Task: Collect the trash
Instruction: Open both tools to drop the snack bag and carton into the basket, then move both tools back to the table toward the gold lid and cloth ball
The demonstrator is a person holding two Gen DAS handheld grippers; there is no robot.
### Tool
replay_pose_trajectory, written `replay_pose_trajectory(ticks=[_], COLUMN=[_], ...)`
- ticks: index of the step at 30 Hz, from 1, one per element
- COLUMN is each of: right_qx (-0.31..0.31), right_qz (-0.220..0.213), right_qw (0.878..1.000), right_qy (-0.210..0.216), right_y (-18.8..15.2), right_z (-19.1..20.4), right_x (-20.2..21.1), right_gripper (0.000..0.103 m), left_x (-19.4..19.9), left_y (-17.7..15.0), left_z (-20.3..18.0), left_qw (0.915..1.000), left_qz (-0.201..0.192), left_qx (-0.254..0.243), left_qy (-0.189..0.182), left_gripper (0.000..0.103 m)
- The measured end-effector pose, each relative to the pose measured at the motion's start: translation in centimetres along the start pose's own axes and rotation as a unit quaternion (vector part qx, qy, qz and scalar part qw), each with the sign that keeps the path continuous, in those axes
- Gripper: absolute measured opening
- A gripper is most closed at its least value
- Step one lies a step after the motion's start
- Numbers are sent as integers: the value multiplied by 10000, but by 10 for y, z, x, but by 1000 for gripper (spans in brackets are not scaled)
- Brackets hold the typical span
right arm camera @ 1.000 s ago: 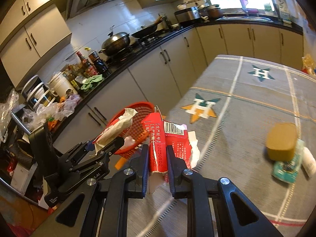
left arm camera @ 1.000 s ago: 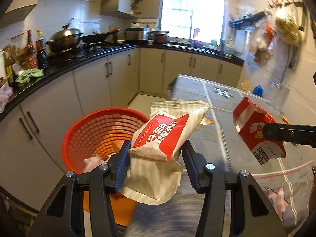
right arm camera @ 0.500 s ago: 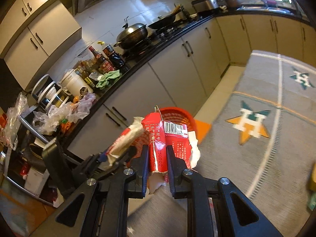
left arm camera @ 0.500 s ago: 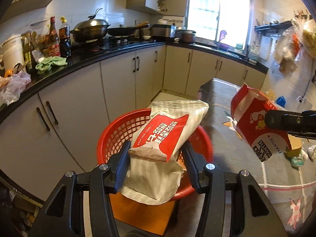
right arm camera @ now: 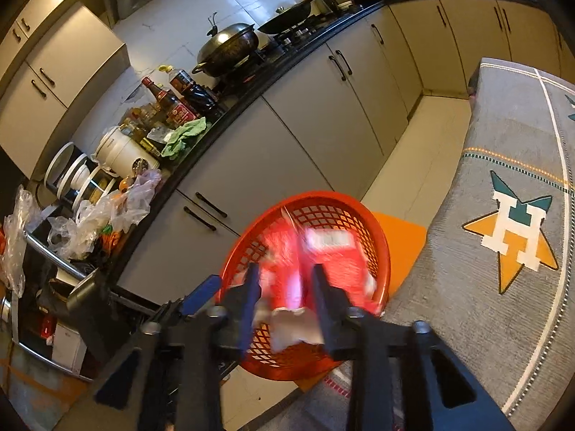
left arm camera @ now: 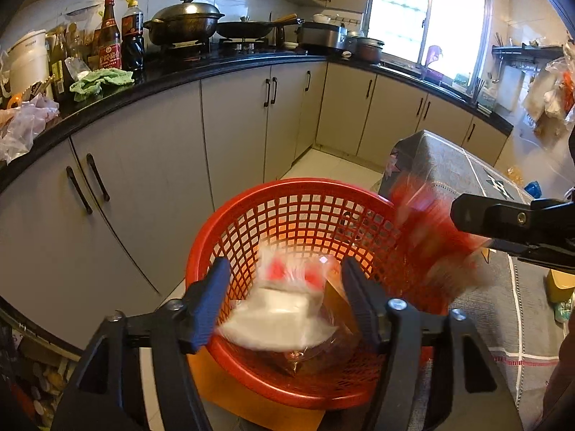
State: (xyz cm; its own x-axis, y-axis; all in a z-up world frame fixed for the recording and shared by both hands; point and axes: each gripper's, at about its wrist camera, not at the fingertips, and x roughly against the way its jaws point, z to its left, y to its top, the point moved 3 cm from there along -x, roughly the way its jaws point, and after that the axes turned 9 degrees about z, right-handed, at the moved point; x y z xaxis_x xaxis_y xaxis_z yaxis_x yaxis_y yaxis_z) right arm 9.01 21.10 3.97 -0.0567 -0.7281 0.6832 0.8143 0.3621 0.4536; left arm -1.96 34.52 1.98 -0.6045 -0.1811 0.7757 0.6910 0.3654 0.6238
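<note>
A red mesh basket [left arm camera: 302, 197] stands on the floor beside the table; it also shows in the right wrist view [right arm camera: 381, 248]. My left gripper [left arm camera: 284, 298] is open above it, and the white and red snack bag [left arm camera: 284, 312] is a blur falling between the fingers into the basket. My right gripper [right arm camera: 285, 298] is open over the basket rim. The red carton [right arm camera: 323, 262] is blurred, dropping from its fingers; in the left wrist view the carton [left arm camera: 431, 237] is at the basket's right rim.
A table with a grey star-patterned cloth [right arm camera: 503, 215] is to the right. An orange mat [right arm camera: 402, 244] lies under the basket. Grey cabinets [left arm camera: 143, 165] under a black counter with bottles and pans line the left. A yellow sponge [left arm camera: 560, 285] lies on the table.
Both grippers moved over the basket and opened. The snack bag left the left gripper and the red carton left the right gripper; both are falling.
</note>
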Motion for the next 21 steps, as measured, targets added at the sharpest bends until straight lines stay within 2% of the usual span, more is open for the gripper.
replay_pose_trajectory(ticks=[6, 9, 17, 21], right_qx=[71, 139, -138, -331], right_qz=[-157, -293, -657, -947], right_qw=[9999, 9994, 9974, 9939], right_qy=[18, -140, -271, -456], right_y=[-8, -20, -61, -84], right_z=[0, -3, -31, -55], right_x=[25, 46, 111, 155], right_gripper=[43, 43, 43, 43], left_x=[11, 23, 54, 66], left_y=[-1, -2, -7, -16], left_z=[-7, -17, -72, -120], left_qw=[10000, 9996, 9961, 9907], left_qz=[-40, -121, -257, -216], left_qx=[-59, -180, -685, -1137], left_qy=[-63, -154, -485, -717], left_gripper=[68, 68, 68, 70])
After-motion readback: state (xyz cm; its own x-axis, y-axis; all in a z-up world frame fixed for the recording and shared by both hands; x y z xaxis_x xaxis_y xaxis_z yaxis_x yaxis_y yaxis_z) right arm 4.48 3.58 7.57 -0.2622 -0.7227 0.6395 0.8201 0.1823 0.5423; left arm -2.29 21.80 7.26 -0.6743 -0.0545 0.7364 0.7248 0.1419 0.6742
